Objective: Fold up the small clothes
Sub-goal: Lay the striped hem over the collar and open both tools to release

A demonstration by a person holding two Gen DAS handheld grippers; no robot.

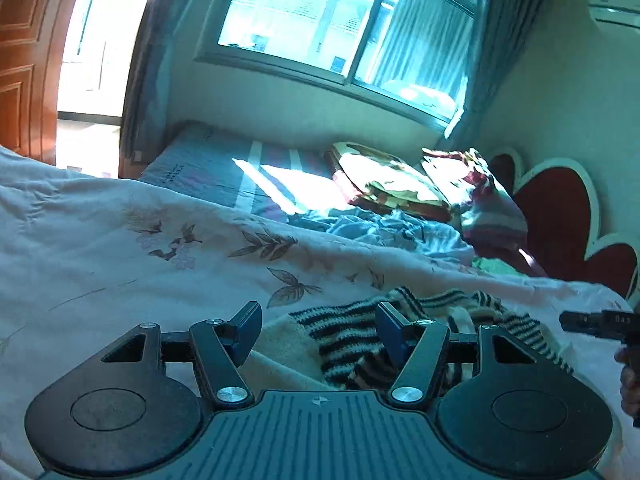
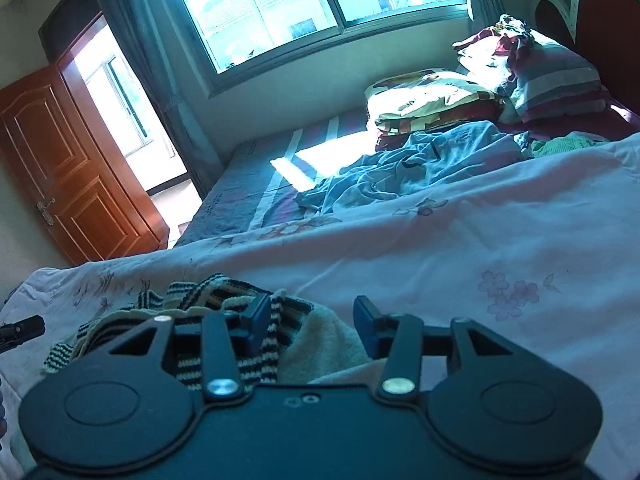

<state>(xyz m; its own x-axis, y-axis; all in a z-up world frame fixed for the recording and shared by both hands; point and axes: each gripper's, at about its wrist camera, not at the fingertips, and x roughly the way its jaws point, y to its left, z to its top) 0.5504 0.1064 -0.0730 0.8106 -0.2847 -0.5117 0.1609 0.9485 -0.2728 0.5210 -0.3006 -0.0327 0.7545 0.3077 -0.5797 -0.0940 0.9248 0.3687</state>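
A small knitted garment [image 1: 352, 332], cream with black stripes, lies crumpled on the floral quilt [image 1: 120, 248]. My left gripper [image 1: 318, 330] is open, just above the garment's near edge, with nothing between its fingers. In the right wrist view the same garment [image 2: 208, 308] lies at the lower left. My right gripper [image 2: 314, 322] is open over the garment's cream part [image 2: 324, 344], its left finger above the stripes. The right gripper's tip shows at the right edge of the left wrist view [image 1: 596, 322].
The pale floral quilt [image 2: 440, 248] covers the near part of the bed. Beyond it lie a crumpled blue cloth [image 2: 420, 160], folded bedding [image 2: 432, 96] and pillows [image 2: 552, 80] by the red headboard [image 1: 560, 216]. A window [image 1: 340, 28] and a wooden door [image 2: 72, 168] stand behind.
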